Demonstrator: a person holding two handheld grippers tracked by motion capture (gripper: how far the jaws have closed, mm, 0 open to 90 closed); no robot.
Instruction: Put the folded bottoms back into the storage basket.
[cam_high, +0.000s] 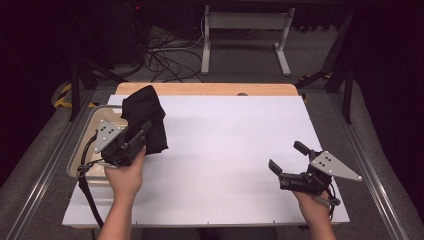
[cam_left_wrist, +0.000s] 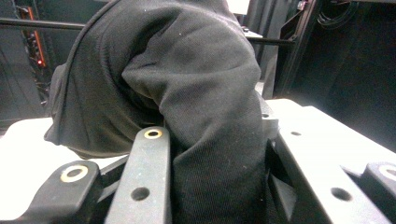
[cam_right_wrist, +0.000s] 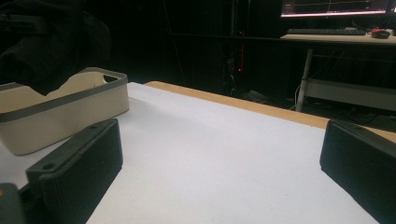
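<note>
Far left of the high view: a beige bin (cam_high: 84, 145) with a grey rim, sitting at the left edge of the white table (cam_high: 225, 150). Just right of the bin, at middle left of the frame: the left gripper (cam_high: 142, 131), held in the left hand (cam_high: 125, 175) that enters from the bottom edge, clamped on a bunched black cloth (cam_high: 146, 117). Cloth raised off the table top, standing up from the jaws toward the upper left of the frame, one part over the bin's right rim and the rest over the white surface beside it.

In the left gripper view: the same black cloth (cam_left_wrist: 187, 93) across the centre and top of the frame, a thick fold pinched between the two black jaws that rise from the bottom, with the rest bulging above them.

Centre of the high view: bare white table, with a strip of wooden edge (cam_high: 205, 89) along the far side.

Lower right of the high view: the right gripper (cam_high: 286, 161) in the right hand (cam_high: 312, 207), low over the table, well apart from the cloth, jaws spread wide with nothing between them. In the right gripper view: the two jaws at lower left and lower right of the frame, bare table between, the bin (cam_right_wrist: 60, 114) at middle left and the dark cloth (cam_right_wrist: 42, 42) above it in the upper left corner.
</note>
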